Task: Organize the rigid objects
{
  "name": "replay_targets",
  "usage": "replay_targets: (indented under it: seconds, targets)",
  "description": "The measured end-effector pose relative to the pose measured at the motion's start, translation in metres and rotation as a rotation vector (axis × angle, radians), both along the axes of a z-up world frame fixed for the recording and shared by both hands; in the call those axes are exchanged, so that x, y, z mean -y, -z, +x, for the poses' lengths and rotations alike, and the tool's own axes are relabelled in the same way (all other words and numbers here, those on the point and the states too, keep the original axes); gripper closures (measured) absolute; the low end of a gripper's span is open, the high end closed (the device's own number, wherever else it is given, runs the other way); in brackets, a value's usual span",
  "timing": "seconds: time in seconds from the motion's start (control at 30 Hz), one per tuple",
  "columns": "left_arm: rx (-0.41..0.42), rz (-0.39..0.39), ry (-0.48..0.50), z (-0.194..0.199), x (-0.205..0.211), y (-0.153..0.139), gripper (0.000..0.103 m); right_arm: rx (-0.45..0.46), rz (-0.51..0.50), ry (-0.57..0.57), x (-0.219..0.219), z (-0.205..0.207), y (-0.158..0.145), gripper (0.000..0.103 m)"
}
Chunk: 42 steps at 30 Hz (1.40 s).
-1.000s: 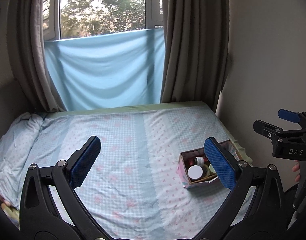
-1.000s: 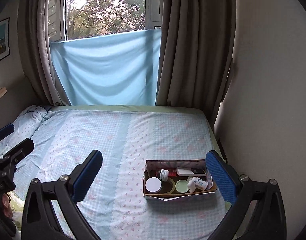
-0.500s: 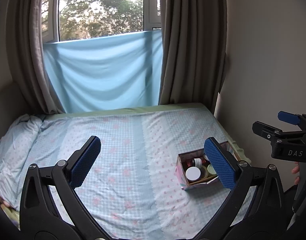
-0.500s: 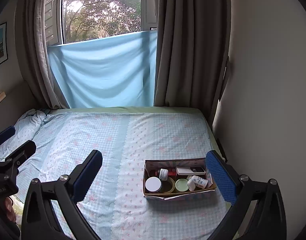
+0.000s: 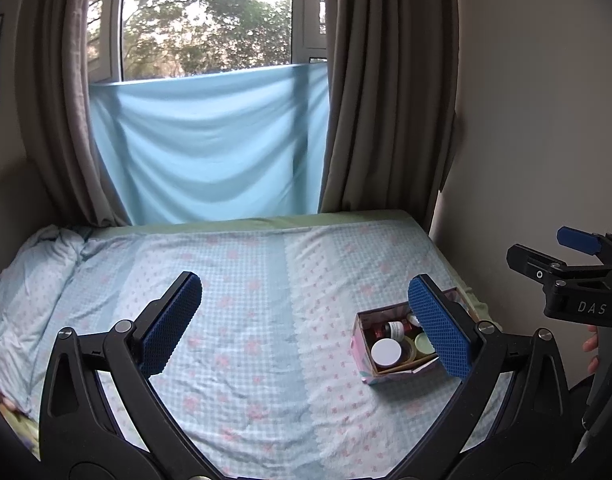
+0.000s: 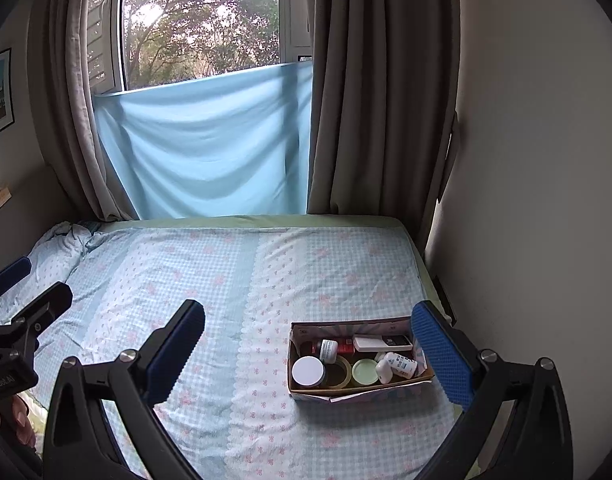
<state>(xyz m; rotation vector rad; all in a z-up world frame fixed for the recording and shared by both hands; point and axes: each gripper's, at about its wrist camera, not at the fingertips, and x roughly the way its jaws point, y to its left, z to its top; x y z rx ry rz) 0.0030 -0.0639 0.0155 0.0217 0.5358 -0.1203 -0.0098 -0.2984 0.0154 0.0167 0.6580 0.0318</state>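
Up close, left gripper (image 5: 306,324) and right gripper (image 6: 307,350) both gape wide, nothing between the pads, held above the bed (image 6: 210,280) short of the box (image 6: 357,394). Box sits on the bed's right side near the wall (image 6: 525,200). Inside the box: white-lidded jar (image 6: 308,371), tape roll (image 6: 339,372), green lid (image 6: 365,372), white bottle (image 6: 397,364), red-capped bottle (image 6: 327,349), white remote-like item (image 6: 381,343), all gathered together. Beyond the box, only bare bedding, then curtains (image 6: 377,120). Fits either a finished sort or one about to be unpacked.

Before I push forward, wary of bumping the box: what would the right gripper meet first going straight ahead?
Probably the bedsheet; the right gripper is open, and the box sits right of centre. Depth unclear.
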Motion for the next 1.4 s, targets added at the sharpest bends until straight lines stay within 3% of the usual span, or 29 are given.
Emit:
replay_targets:
  seconds: [0.7,1.1,1.4]
  targets:
    - [0.016,-0.017,-0.011,0.0025,-0.0044,-0.0005,0.0,0.005,0.003,-0.002,-0.0064,0.0049,0.0004,0.0]
    - [0.044,0.035,-0.031,0.0024,0.0007,-0.0006,0.0,0.01,0.0,-0.002,-0.0092,0.0072,0.0001,0.0]
    - [0.097,0.065,-0.099,-0.0011,0.0002,-0.0035,0.0,0.006,0.001,0.0,-0.0102,0.0079,0.0025,0.0]
